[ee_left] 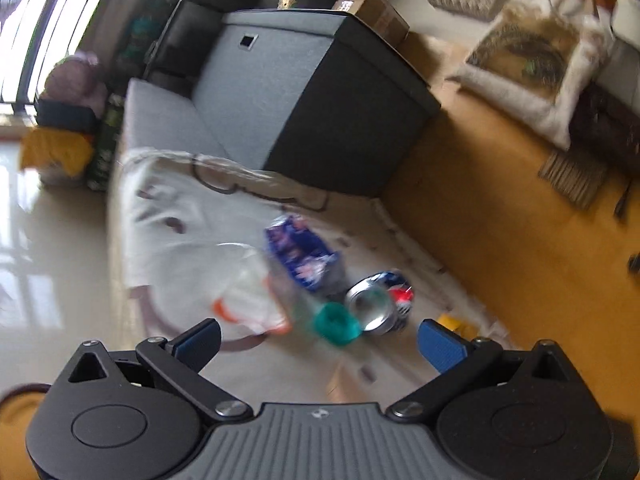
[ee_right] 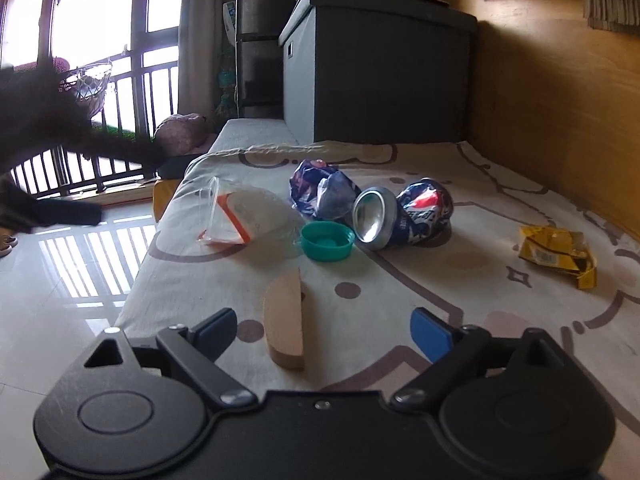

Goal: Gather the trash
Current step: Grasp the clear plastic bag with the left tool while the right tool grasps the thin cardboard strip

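I have the trash scattered over a patterned sheet (ee_right: 460, 288) spread on a low bed, with a grey storage box (ee_right: 376, 64) at its far end and a wooden wall to the right. Nothing has been picked up yet, so I judge this as the approach to a first grab.

Largest is the crushed blue can (ee_right: 404, 216), lying on its side with the open mouth toward me, touching a crumpled blue wrapper (ee_right: 320, 192) on its left. Left of those lies a clear plastic bag (ee_right: 236, 216) with an orange strip, then a yellow wrapper (ee_right: 556, 256) well apart at the right. Nearest is a half-round wooden piece (ee_right: 286, 320), standing on its flat side. Smallest is the teal cap (ee_right: 327, 242), open side up, just beside the can's mouth.

My right gripper (ee_right: 324, 334) stands wide with nothing between the pads, the wooden piece just ahead and left of centre. I would shift left to centre it, then close across its thin faces, not its long curve.

My left gripper (ee_left: 320, 338) is also wide and empty, its view blurred, aimed at the cap (ee_left: 336, 322) and can (ee_left: 372, 304). I would steady it first, then take the can across its crushed waist
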Action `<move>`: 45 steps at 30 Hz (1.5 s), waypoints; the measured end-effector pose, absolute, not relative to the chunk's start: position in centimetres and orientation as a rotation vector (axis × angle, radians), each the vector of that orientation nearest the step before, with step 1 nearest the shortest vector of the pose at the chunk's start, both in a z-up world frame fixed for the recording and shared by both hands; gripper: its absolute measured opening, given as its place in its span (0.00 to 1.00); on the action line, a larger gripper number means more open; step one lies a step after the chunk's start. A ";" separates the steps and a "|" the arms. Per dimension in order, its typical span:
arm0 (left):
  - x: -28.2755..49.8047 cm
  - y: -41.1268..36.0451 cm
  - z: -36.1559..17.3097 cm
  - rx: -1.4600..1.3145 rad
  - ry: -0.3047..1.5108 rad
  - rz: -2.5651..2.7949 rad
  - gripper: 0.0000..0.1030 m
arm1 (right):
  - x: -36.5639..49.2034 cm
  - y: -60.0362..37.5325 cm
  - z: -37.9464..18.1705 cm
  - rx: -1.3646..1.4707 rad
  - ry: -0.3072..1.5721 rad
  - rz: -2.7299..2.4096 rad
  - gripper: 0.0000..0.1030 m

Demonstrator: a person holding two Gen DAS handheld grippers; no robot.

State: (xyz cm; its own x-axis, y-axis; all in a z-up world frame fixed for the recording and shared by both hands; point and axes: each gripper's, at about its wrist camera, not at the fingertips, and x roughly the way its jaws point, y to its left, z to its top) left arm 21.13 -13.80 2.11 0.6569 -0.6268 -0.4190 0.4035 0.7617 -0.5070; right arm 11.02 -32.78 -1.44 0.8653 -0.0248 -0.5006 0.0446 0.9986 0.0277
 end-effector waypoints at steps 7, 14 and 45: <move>26.2 -14.2 -0.8 -0.658 0.667 -0.625 0.99 | 12.2 -33.1 -2.4 0.079 0.548 0.007 0.75; 29.2 -14.8 -3.2 -0.823 0.685 -0.605 0.90 | 13.1 -32.9 -2.9 0.099 0.575 0.067 0.63; 28.0 -15.0 -2.8 -0.571 0.740 -0.554 0.11 | 13.7 -30.7 -2.7 0.049 0.620 0.040 0.24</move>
State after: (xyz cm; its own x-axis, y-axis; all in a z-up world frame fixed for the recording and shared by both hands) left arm 28.04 -14.97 -2.81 0.6130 -0.6428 -0.4594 0.2605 0.7134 -0.6505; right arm 13.69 -30.73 -2.67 0.8129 0.0520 -0.5801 -0.0226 0.9981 0.0578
